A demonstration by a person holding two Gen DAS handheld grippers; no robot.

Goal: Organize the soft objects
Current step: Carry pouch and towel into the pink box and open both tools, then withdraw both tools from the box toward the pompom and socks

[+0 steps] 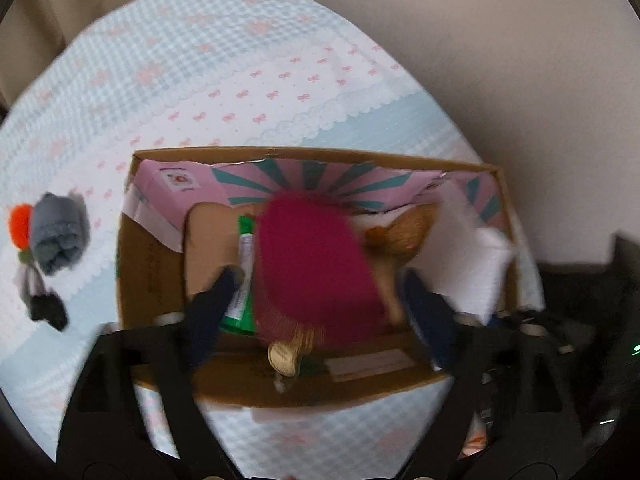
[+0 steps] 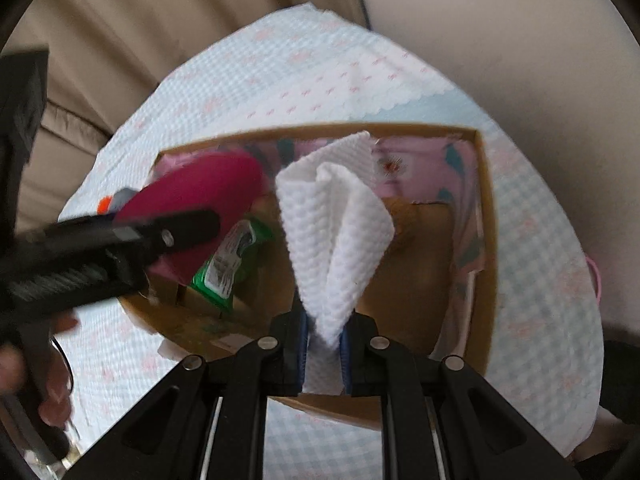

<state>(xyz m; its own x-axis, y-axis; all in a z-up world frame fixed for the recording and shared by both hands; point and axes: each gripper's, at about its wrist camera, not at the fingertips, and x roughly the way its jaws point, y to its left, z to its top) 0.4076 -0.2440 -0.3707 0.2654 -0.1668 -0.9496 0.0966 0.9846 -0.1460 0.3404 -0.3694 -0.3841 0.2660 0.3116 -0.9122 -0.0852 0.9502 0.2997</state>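
Note:
A cardboard box point(image 1: 132, 280) with a pink lining stands on the checked cloth. My left gripper point(image 1: 320, 292) is open above it, and a blurred magenta soft object point(image 1: 312, 264) hangs between its spread fingers over the box. My right gripper point(image 2: 324, 340) is shut on a white textured cloth point(image 2: 336, 232) and holds it over the same box point(image 2: 486, 240). The magenta object point(image 2: 208, 196) and the left gripper point(image 2: 172, 232) show at the left in the right wrist view. A green packet point(image 2: 228, 264) and a tan plush point(image 1: 404, 236) lie inside the box.
A grey rolled cloth point(image 1: 60, 236), an orange pompom point(image 1: 20, 220) and a small black item point(image 1: 48, 310) lie on the cloth left of the box. A beige wall and sofa point(image 2: 100, 60) stand behind the table.

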